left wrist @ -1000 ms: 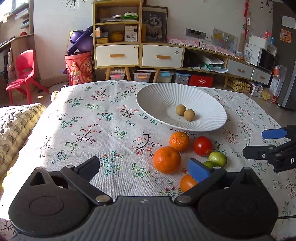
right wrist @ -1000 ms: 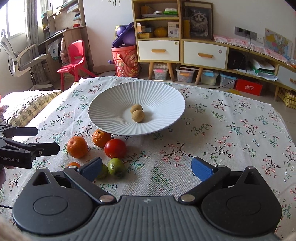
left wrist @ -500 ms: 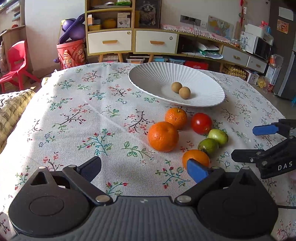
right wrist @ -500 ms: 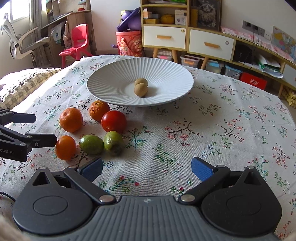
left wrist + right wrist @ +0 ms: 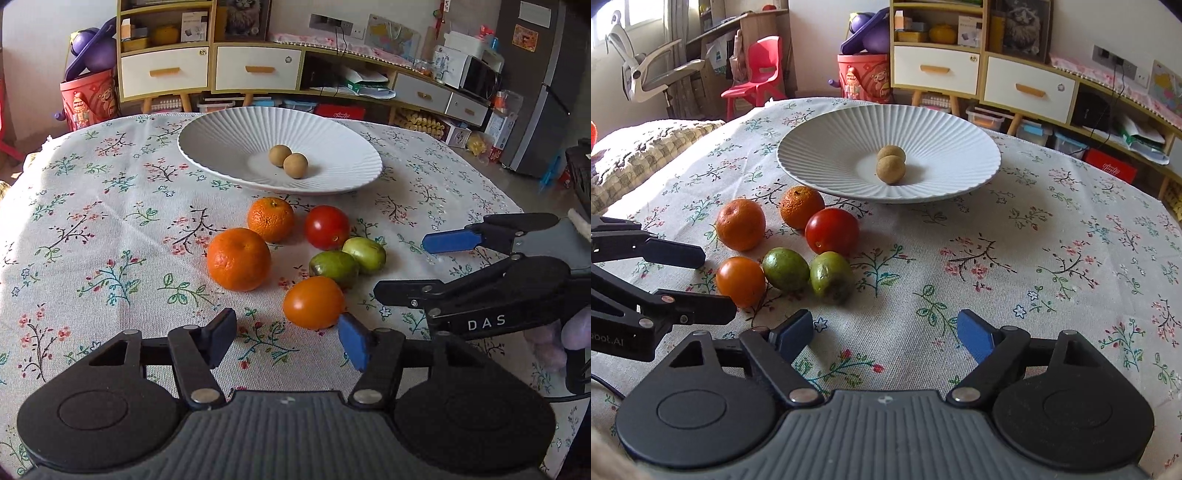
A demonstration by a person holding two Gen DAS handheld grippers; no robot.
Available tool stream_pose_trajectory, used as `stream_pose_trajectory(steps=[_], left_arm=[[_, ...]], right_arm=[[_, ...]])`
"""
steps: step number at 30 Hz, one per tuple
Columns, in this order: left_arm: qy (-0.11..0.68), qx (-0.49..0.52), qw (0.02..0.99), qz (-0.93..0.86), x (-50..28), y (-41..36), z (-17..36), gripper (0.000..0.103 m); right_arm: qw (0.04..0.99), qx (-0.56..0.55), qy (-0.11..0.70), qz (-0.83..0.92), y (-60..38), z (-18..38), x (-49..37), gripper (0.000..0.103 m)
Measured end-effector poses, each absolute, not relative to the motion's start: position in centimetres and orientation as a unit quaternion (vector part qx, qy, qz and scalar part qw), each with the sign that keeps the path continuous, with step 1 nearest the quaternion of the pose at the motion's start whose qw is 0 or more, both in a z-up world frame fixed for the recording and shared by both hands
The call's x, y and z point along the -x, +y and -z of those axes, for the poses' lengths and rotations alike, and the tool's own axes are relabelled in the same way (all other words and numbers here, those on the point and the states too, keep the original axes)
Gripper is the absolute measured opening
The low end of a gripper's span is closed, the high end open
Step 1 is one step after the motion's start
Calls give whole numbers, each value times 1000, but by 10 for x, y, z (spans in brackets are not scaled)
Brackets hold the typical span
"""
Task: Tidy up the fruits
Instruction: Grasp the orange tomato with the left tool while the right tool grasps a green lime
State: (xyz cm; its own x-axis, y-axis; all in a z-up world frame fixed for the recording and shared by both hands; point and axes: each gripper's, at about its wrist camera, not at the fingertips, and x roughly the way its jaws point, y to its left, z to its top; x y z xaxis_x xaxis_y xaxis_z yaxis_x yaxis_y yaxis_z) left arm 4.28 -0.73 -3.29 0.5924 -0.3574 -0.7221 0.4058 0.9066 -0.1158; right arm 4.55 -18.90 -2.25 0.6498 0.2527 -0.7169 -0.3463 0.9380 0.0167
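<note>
Left claw (image 5: pixel 286 338): held wide apart, nothing between its pads; its blue right pad (image 5: pixel 352 341) is seen just beside the orange tomato (image 5: pixel 314 302) — contact cannot be told.
Right claw (image 5: pixel 884 336): also spread open and empty, held low over the tabletop (image 5: pixel 1034 258), with the fruit cluster off to its left.
Orange tomato: nearest fruit to both claws, set at the front of the cluster, touching or nearly touching the darker green fruit (image 5: pixel 332 264).
Green fruits: two are laid side by side; the lighter green fruit (image 5: pixel 365 254) is pressed against the darker one, just below the red tomato (image 5: pixel 327 227).
Oranges: the larger orange (image 5: pixel 238 258) is placed to the left of the cluster; the smaller orange (image 5: pixel 271 219) is found behind it, close to the red tomato and just in front of the plate's rim.
White ribbed plate (image 5: pixel 221 147): set at the far side of the floral cloth — two small brown round fruits (image 5: pixel 290 160) are held in its centre, touching each other.
Fruit location: six pieces are left on the tabletop outside the plate, all grouped between the claws and the plate.
Background: a cabinet with white drawers (image 5: pixel 207 70) is seen behind the tabletop.
</note>
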Motion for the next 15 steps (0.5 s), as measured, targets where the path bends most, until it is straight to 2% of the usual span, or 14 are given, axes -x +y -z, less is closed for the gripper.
stream_pose_trajectory(steps=[2,8,15], left_arm=[[399,-25,889,222,-44,-10,32,36],[402,-17,886,229,-47,-12,33,21],[405,-9,886,224,-48,-11,31,18]], right_arm=[[906,63,384,-169,-187,22,-47,77],[905,66,382,-175,-185,21,-48,68],[905,75,378,-179,-177,20,-50,62]])
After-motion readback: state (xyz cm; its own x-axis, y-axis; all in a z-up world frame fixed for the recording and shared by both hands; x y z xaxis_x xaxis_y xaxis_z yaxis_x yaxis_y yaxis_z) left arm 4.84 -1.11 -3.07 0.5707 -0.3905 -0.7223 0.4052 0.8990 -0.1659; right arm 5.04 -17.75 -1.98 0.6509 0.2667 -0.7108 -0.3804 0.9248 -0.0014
